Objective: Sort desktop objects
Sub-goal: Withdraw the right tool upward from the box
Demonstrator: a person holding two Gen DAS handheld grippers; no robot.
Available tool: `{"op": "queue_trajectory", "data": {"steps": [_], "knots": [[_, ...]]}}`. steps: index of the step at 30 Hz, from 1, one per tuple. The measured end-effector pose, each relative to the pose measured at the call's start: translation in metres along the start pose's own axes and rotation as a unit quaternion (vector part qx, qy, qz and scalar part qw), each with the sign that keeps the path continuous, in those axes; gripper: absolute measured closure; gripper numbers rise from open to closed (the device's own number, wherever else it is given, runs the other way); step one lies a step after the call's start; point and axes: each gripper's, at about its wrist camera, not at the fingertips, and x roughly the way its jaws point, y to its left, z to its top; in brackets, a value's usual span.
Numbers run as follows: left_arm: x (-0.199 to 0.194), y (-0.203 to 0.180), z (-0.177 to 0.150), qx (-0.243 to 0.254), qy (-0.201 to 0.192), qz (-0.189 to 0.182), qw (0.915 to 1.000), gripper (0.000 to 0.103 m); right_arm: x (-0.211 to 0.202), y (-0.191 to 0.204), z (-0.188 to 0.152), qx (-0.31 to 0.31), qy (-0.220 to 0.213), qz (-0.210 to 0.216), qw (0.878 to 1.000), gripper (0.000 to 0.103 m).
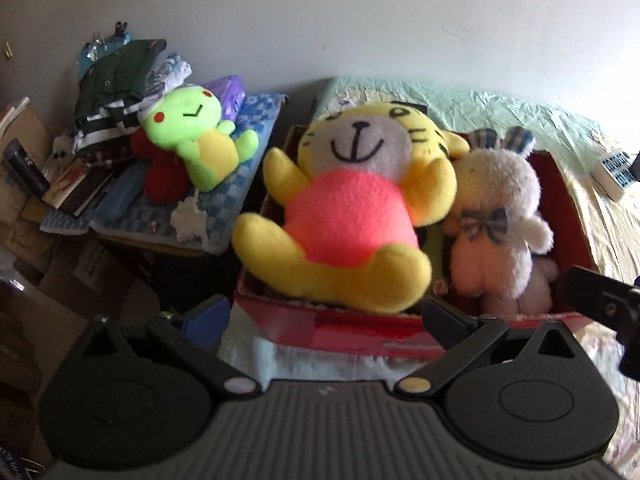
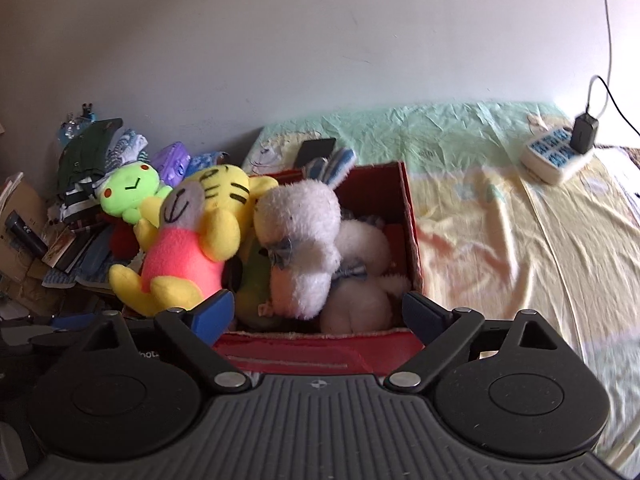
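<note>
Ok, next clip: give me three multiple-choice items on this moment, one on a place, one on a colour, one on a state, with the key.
1. Where does the green frog plush lie?
A. in the red box
B. on the blue checked cloth left of the box
C. on the power strip

2. What colour is the tiger plush's belly?
A. pink
B. blue
C. white

3. How are the right gripper's jaws?
A. shut on the white bunny
B. shut on nothing
C. open, holding nothing

Key: 1 B, the frog rests on the blue checked cloth beside the red box. 2 A, its torso is bright pink. 3 C, the fingers stand wide apart before the box, touching no toy.
</note>
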Motion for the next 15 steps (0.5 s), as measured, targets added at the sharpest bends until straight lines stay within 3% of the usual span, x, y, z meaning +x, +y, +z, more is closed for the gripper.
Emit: {"op": "queue_trajectory", "data": {"steps": [9, 15], "knots": [[-0.001, -0.008, -0.010, 0.006, 0.027, -0.006, 0.9996, 0.001, -0.003, -0.005, -0.006, 0.017, 0.007, -0.041, 0.999, 0.010], [-0.004, -0.011, -0.011, 0.006, 0.016, -0.002, 0.9998, 0.001, -0.003, -0.003, -0.009, 0.011, 0.017, -0.042, 0.999, 0.010]]}}
